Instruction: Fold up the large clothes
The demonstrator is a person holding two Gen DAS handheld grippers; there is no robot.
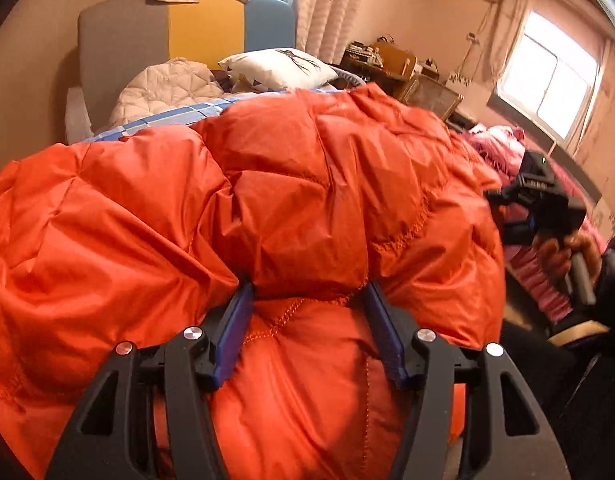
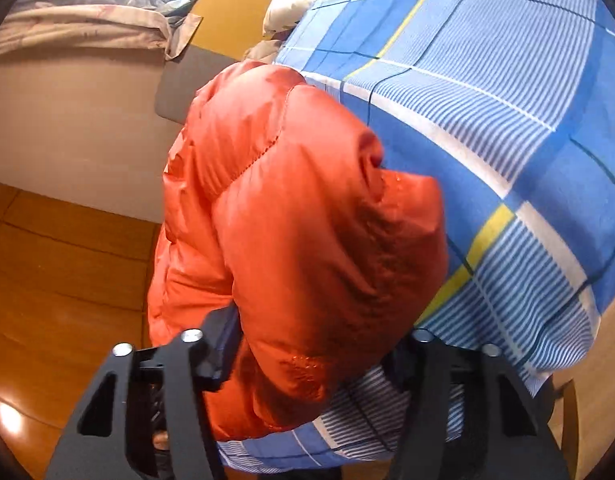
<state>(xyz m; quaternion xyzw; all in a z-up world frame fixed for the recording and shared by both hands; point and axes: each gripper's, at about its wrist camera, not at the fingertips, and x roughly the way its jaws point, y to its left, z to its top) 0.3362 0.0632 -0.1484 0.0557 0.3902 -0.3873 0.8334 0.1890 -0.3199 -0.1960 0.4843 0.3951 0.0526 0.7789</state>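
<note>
On the blue plaid bed [image 2: 487, 92], an orange down jacket [image 1: 267, 184], bunched. Left gripper [image 1: 307, 292] jaws clamped on a puffy fold; right gripper [image 2: 307, 320] jaws around a jacket bulge, grip unclear.

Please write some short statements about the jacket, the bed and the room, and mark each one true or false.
1. The puffy orange quilted jacket lies on a blue plaid bedsheet. True.
2. The jacket is green. False: it is orange.
3. A white pillow with a dark print lies beyond the jacket. True.
4. The floor is grey carpet. False: the wooden floor is brown.
</note>
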